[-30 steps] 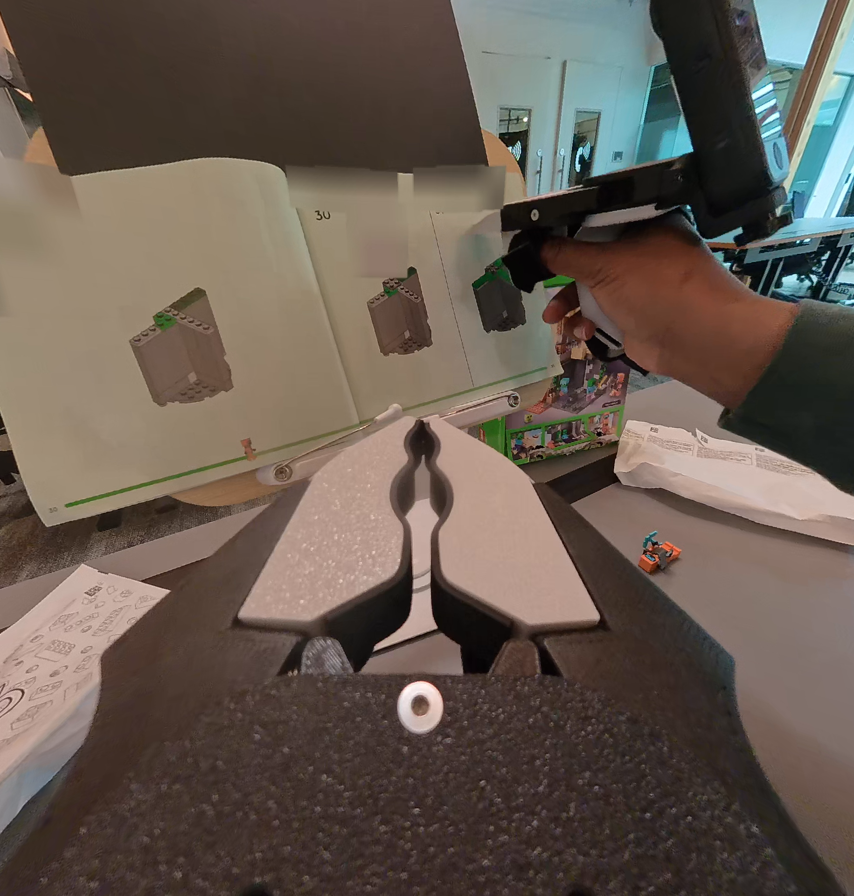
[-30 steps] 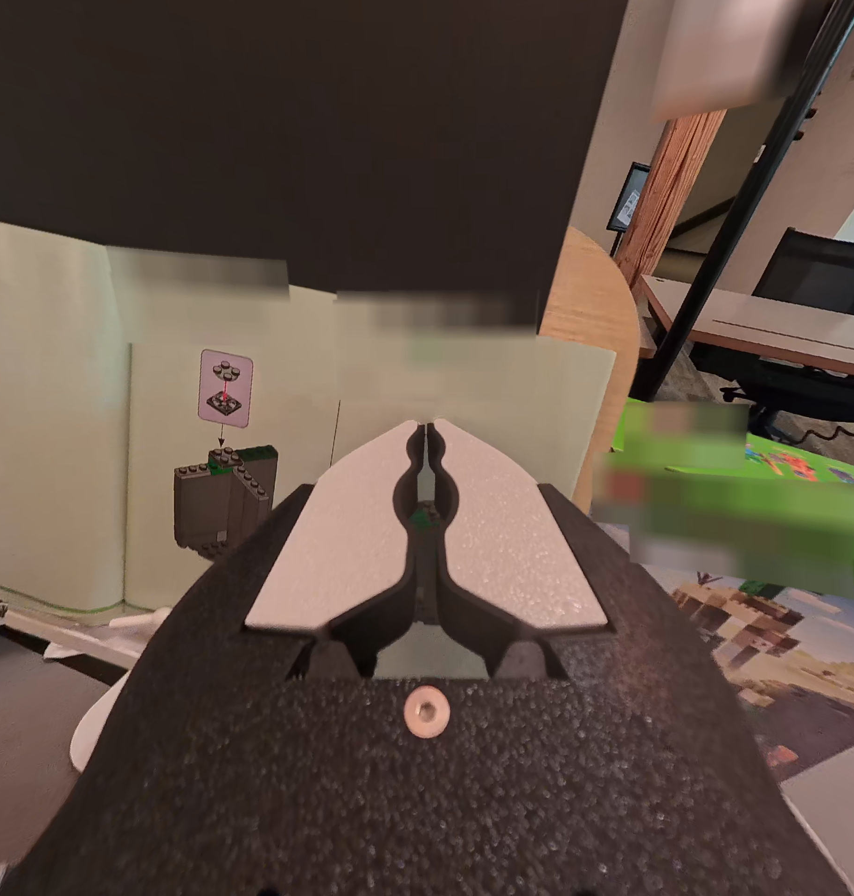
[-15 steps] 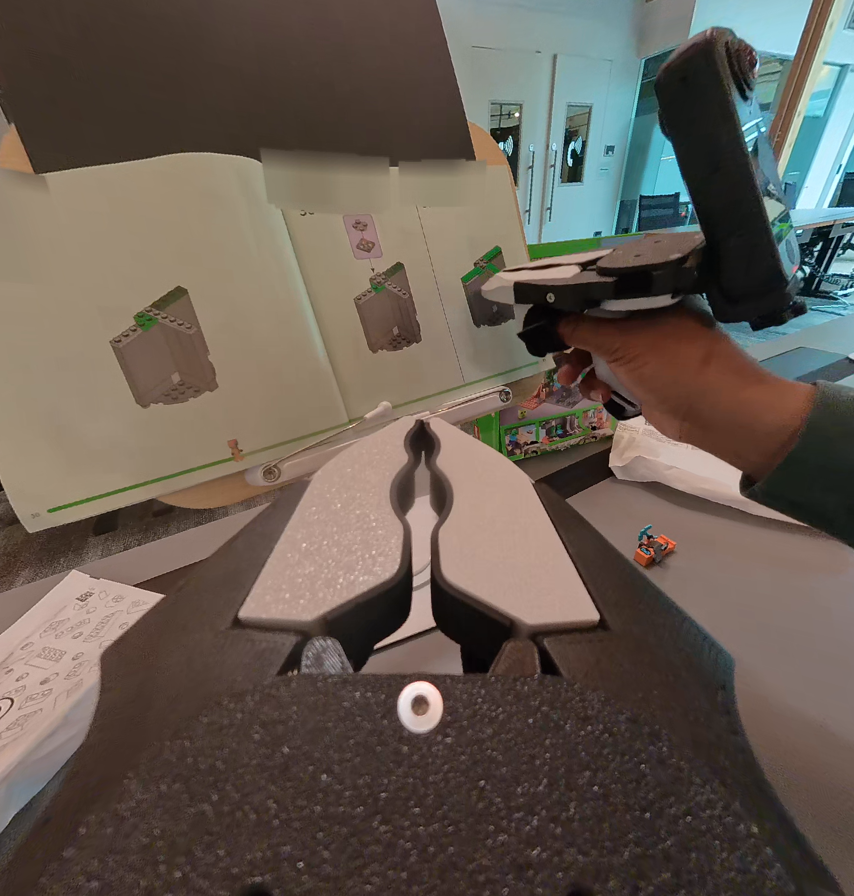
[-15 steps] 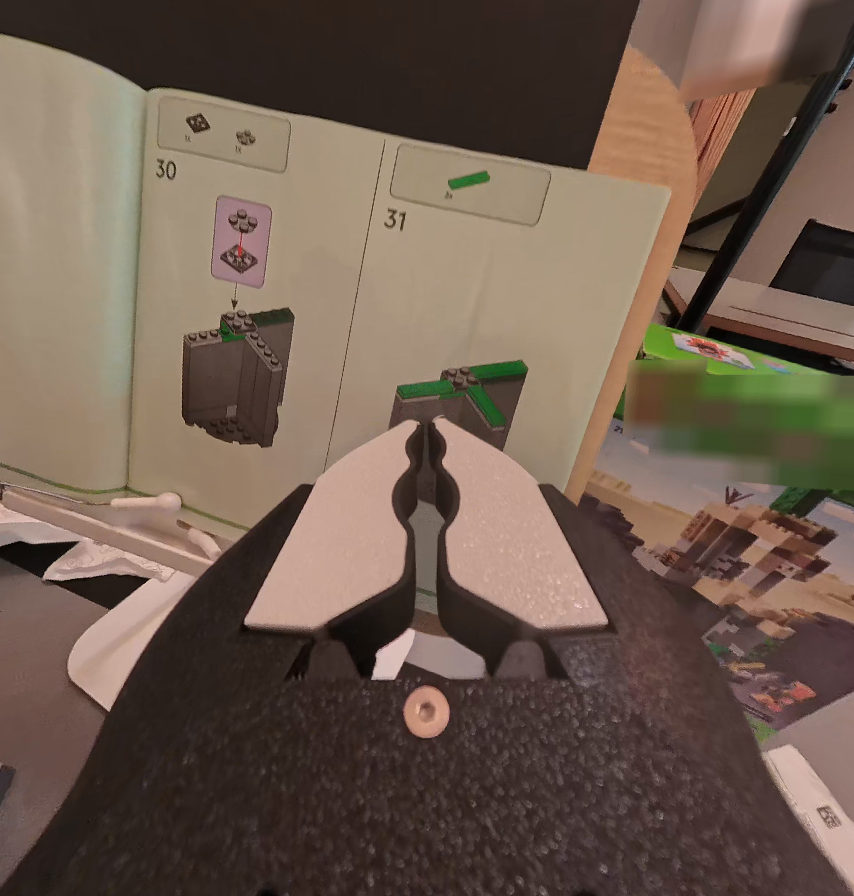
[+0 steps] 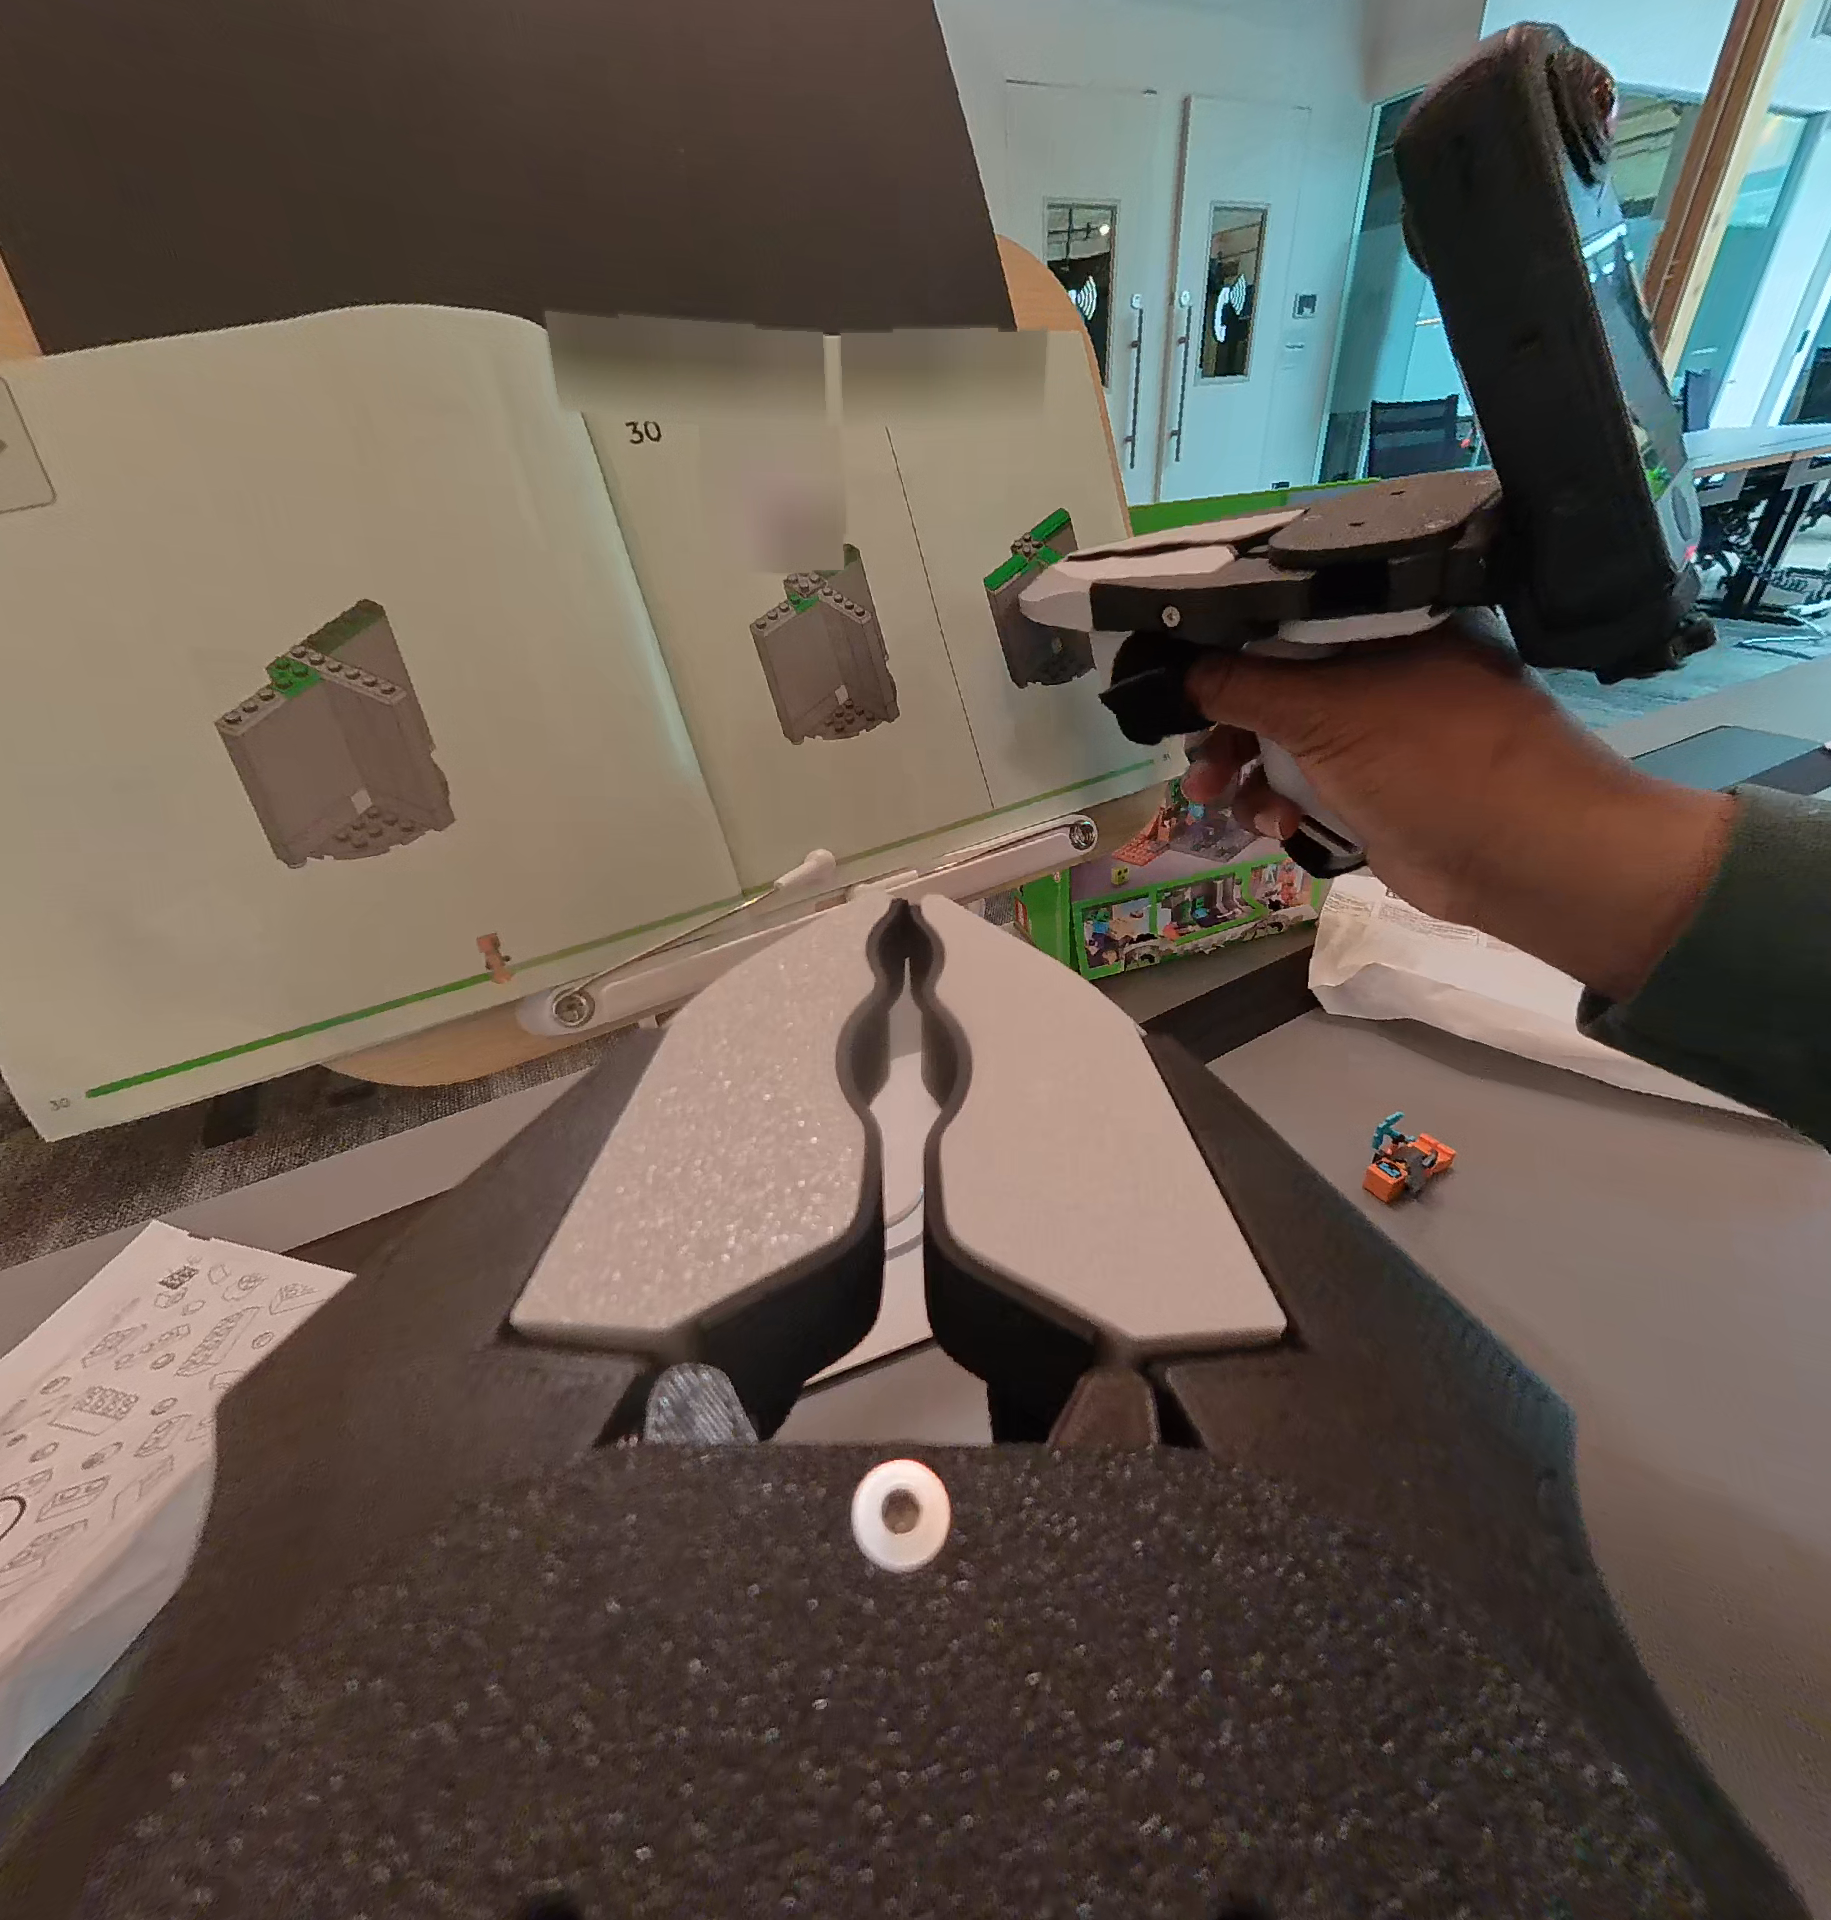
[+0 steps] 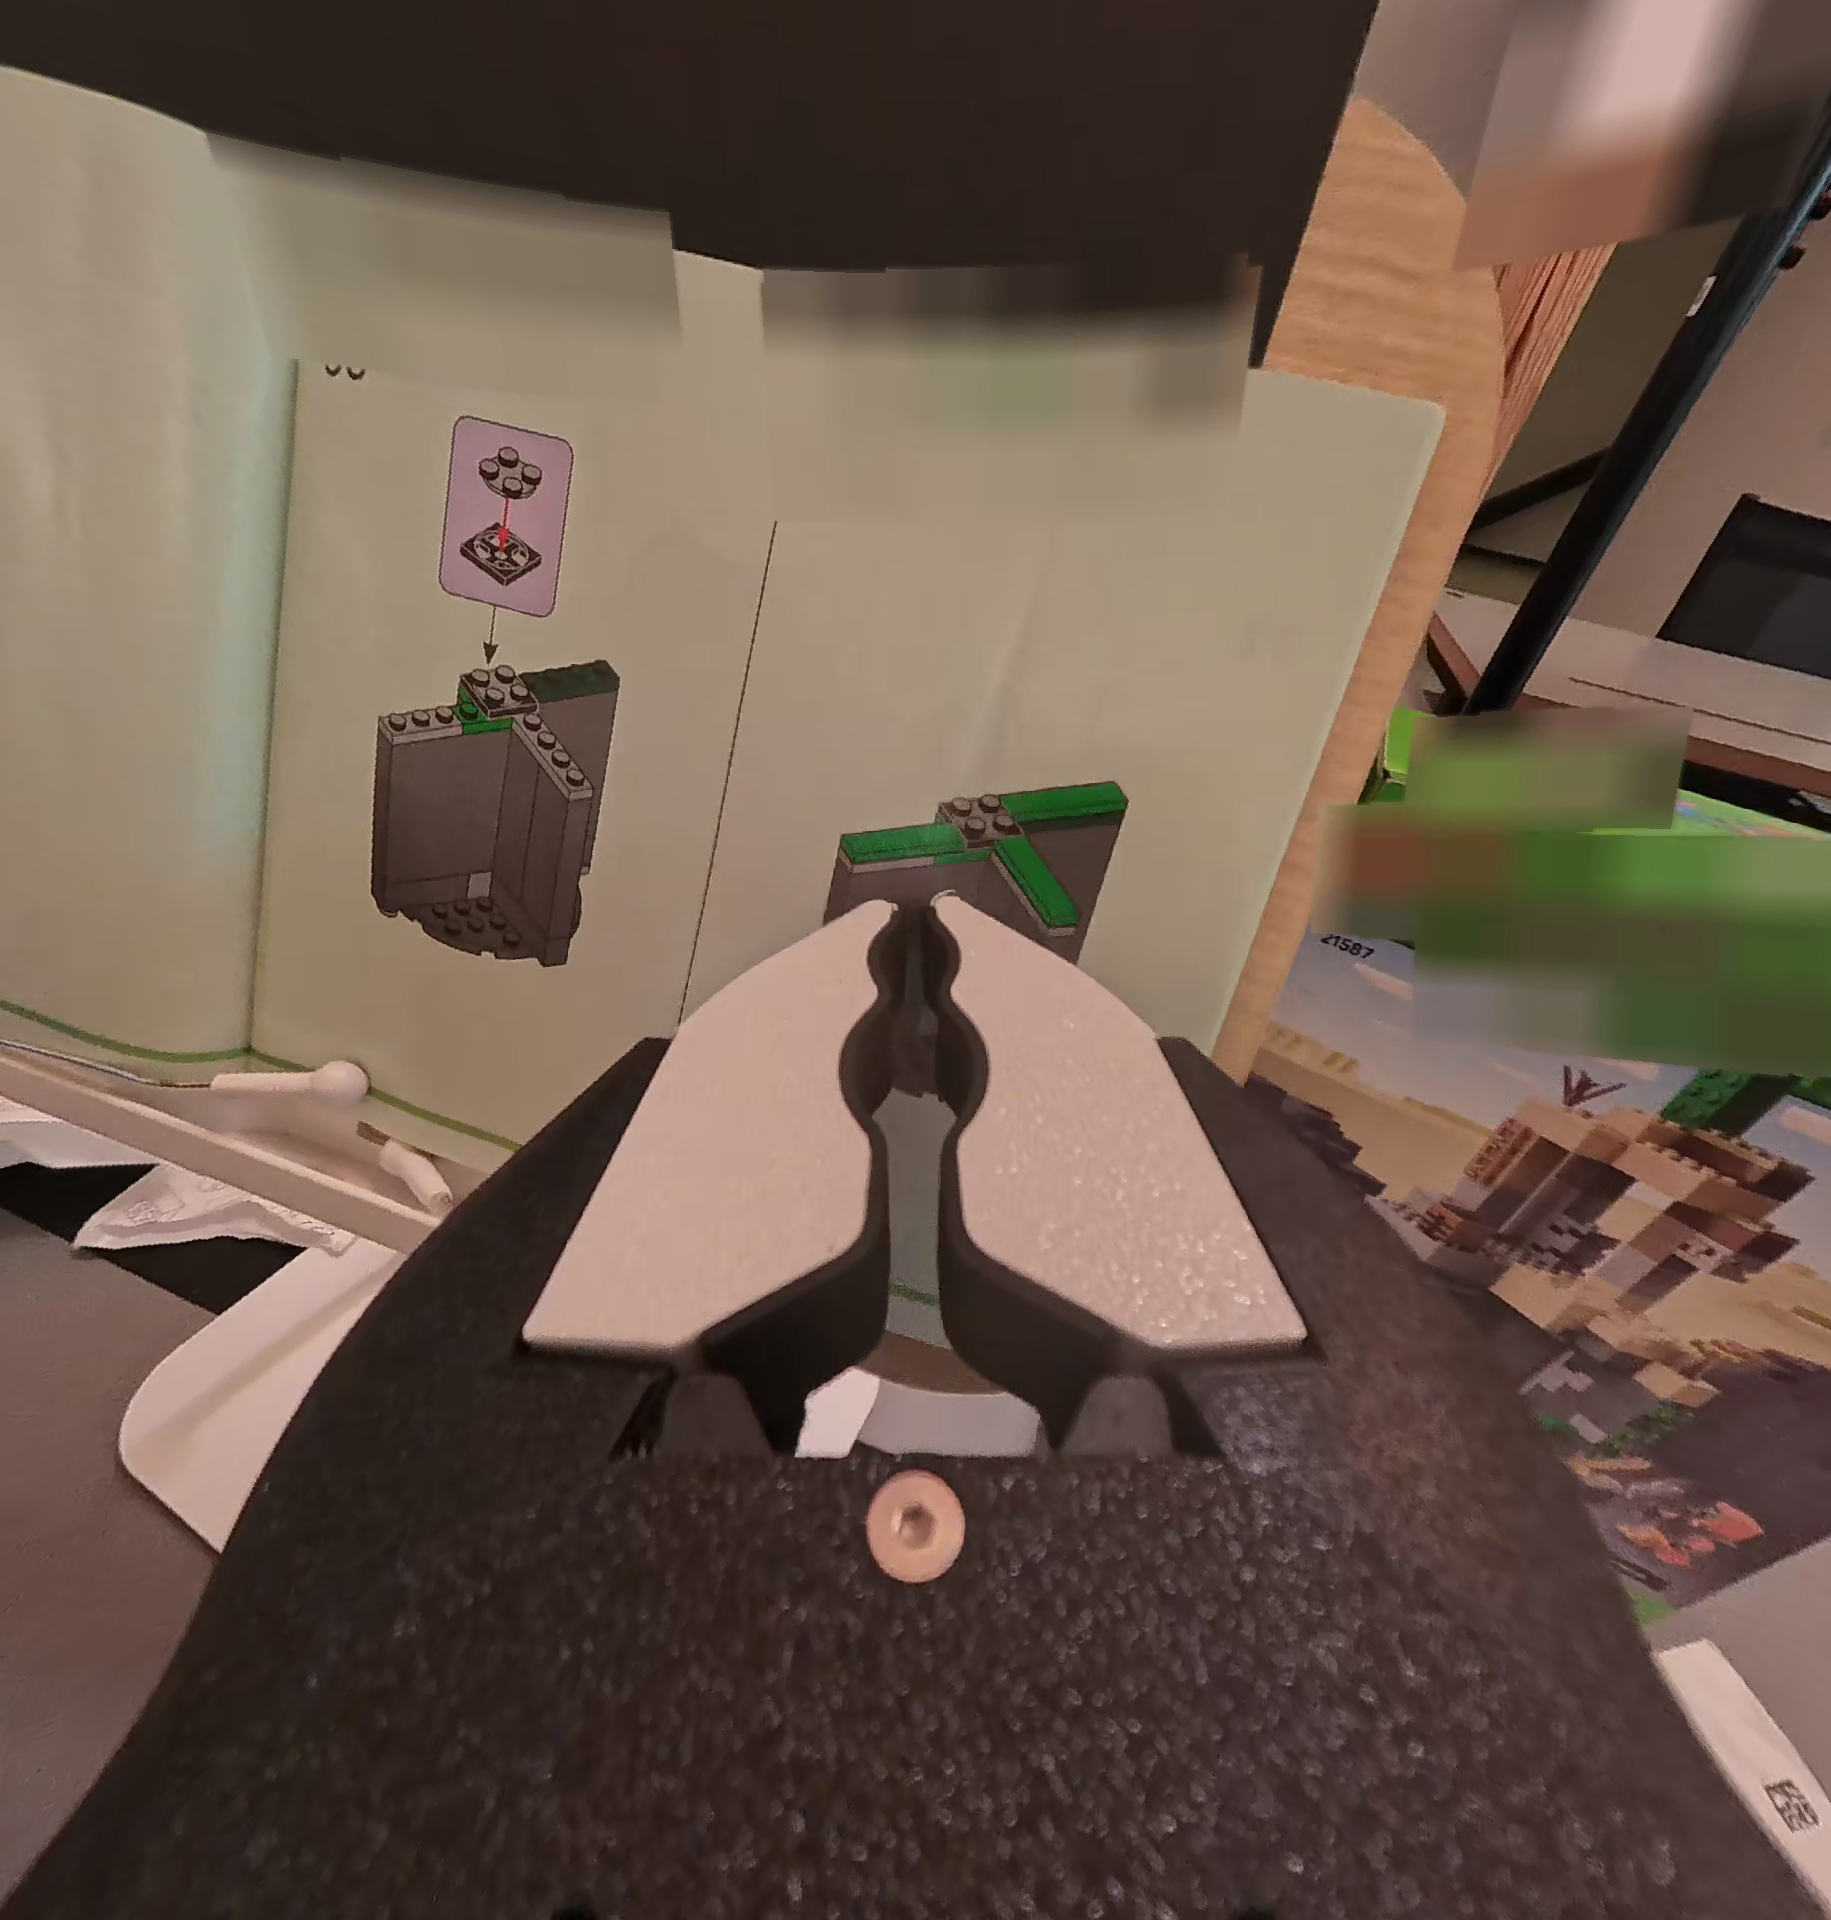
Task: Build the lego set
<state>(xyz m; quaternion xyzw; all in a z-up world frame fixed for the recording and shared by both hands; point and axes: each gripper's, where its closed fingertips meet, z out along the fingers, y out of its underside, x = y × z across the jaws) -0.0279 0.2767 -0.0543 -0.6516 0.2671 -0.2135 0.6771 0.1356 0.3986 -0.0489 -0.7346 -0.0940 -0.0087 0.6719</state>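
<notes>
The open instruction booklet stands on a holder at the back of the grey table. My left gripper is shut and empty, held low in front of the booklet. My right gripper, held in a hand, hovers level at the booklet's right page. In the right wrist view the right gripper is shut and empty, its tips right in front of the pictured grey and green build on the booklet. A small orange and blue lego piece lies on the table to the right.
The green lego box stands behind the booklet at the right, and shows large in the right wrist view. A white paper bag lies right. A printed sheet lies front left. The holder's white clip arm crosses the booklet's foot. My right fingertips sit around 20 cm from my left ones.
The right gripper has dropped a little and levelled out, and now sits close to the booklet's right page. The left gripper has barely moved. Both stayed shut.
</notes>
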